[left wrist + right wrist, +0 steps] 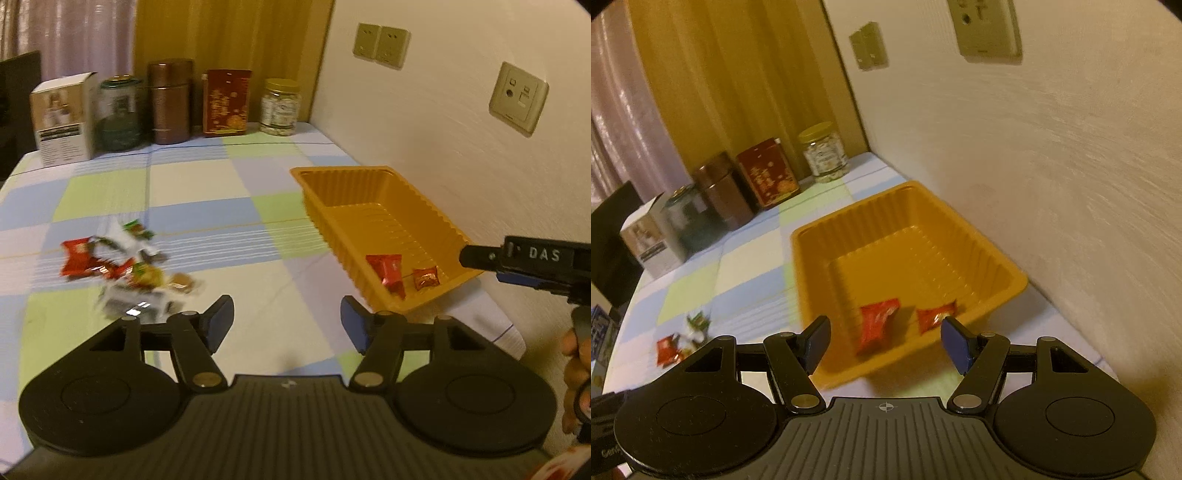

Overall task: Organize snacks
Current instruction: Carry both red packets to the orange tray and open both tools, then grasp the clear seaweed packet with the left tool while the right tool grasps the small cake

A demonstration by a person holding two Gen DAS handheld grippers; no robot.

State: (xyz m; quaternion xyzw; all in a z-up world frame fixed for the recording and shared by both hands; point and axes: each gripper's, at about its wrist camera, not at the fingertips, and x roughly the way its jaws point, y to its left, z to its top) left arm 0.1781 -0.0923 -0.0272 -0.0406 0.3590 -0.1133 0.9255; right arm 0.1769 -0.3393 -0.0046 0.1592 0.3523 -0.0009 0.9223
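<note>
An orange ribbed plastic tray (373, 177) (820, 236) lies on the checked tablecloth beside the wall. Two red-wrapped snacks rest in its near end: a larger one (388, 271) (877, 325) and a smaller one (426, 278) (936, 317). A loose heap of wrapped snacks (122, 266) (683, 339) lies on the cloth to the left. My left gripper (287, 321) is open over bare cloth, between the heap and the tray, nothing between its fingers. My right gripper (885, 341) is open and empty just before the tray's near rim; its body (535, 264) juts in from the right in the left wrist view.
A row of containers lines the table's far edge: a white box (64, 118), a green jar (120, 112), a brown tin (170, 101), a red box (226, 103) and a clear jar (280, 107). The wall with sockets (519, 98) borders the right side. A hand (576, 373) grips the right gripper.
</note>
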